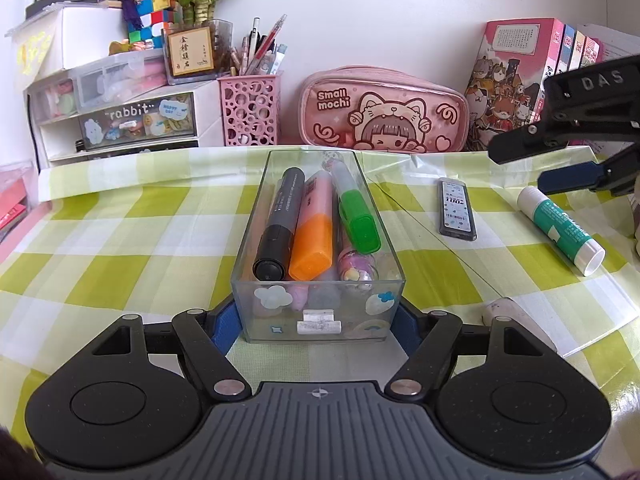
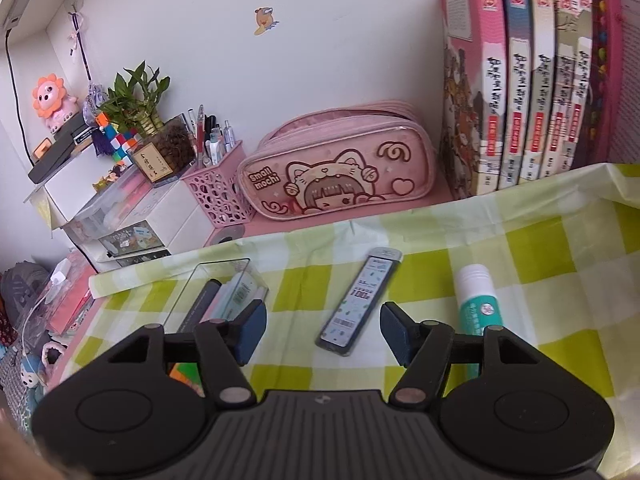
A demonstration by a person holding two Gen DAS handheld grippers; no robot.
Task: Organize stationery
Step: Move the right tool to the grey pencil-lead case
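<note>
Clear tray (image 1: 256, 200) holds black marker (image 1: 278, 224), orange highlighter (image 1: 314, 236), green marker (image 1: 356, 216). Lead case (image 2: 356, 300), glue stick (image 2: 476, 300) lie loose on checked cloth (image 1: 120, 240).

My left gripper (image 1: 316, 324) clamps tray's near end. My right gripper (image 2: 322, 330) hovers spread above lead case, empty.

I judge task partly done.

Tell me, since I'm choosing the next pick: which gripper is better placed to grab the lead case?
Right. The right gripper is open just above the lead case, while the left gripper is clamped on the clear box.
</note>
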